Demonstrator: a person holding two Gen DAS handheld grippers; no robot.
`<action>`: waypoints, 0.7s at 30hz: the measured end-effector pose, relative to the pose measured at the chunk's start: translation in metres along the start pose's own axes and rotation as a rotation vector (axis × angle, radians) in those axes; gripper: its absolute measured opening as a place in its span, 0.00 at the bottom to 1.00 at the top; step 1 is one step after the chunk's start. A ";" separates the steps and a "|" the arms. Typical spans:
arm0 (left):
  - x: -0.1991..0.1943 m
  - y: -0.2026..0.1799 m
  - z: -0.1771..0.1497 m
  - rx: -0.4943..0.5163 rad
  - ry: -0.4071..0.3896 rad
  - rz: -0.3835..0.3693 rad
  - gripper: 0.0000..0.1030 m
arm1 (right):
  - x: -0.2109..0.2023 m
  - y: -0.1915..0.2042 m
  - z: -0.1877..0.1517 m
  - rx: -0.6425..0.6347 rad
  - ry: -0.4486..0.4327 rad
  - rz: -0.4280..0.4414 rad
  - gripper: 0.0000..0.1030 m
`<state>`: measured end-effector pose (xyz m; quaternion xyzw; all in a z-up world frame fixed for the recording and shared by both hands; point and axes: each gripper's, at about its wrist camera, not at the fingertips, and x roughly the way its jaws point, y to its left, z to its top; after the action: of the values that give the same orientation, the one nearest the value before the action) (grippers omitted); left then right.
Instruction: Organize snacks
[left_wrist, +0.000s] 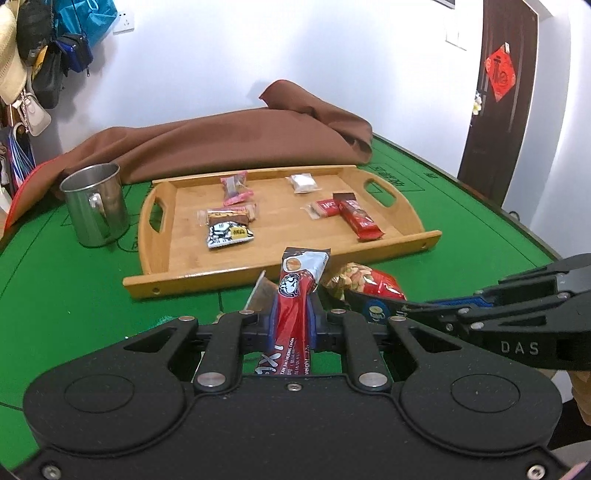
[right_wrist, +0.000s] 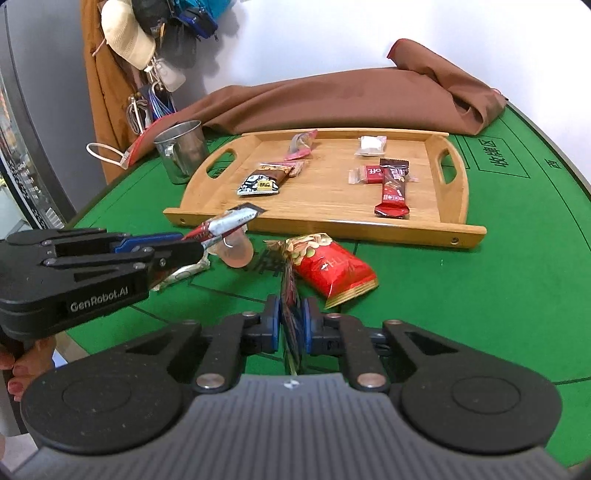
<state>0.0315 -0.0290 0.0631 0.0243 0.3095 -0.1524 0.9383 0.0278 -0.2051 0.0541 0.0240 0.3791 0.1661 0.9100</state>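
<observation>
Left wrist view: left gripper (left_wrist: 293, 314) clamped tight on a red-and-silver stick sachet (left_wrist: 295, 295), blue pads pressing its middle; sachet stands up between the jaws, top end toward the tray.
Right gripper, same view: right gripper (left_wrist: 373, 308) comes in from the right edge, tip closed on a dark flat packet (left_wrist: 371, 306) just beside the nut bag (left_wrist: 365, 282).
Tray: bamboo tray (left_wrist: 424, 236), smooth wood, raised rim, cut-out handles; holds six small wrapped snacks in two loose groups.
Surroundings: steel mug (left_wrist: 94, 205) left of the tray; brown cloth (left_wrist: 236, 140) heaped behind; green felt table (left_wrist: 55, 273).
Risk, left: foil film is slick and limp; judged likely to slide or droop if swung fast, and the long end could catch the near rim.

Right wrist view: right gripper's jaws fully closed on the thin dark packet, seen edge-on between the pads, lower end hanging behind the body.
Left gripper, this view: at the left, shut on the stick sachet, held above the felt short of the tray.
Still on felt: crinkly red nut bag, a pinkish jelly cup (right_wrist: 238, 253), a pale packet (right_wrist: 184, 271) under the left gripper's tip.
Risk, right: the edge-on hold leaves little film under the pads; packet may twist out. Both grippers are near each other and could collide heading for the tray.
</observation>
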 end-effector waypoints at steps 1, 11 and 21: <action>0.001 0.000 0.001 -0.001 0.000 0.002 0.14 | 0.001 0.001 0.000 -0.005 0.001 -0.003 0.15; 0.007 0.001 -0.002 -0.003 0.019 0.009 0.14 | 0.030 0.004 -0.013 -0.035 0.078 -0.039 0.22; 0.010 0.009 0.000 -0.017 0.018 0.030 0.14 | 0.034 0.020 -0.015 -0.113 0.075 0.014 0.48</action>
<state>0.0410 -0.0232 0.0567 0.0225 0.3190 -0.1355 0.9378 0.0343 -0.1763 0.0239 -0.0313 0.4029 0.1943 0.8939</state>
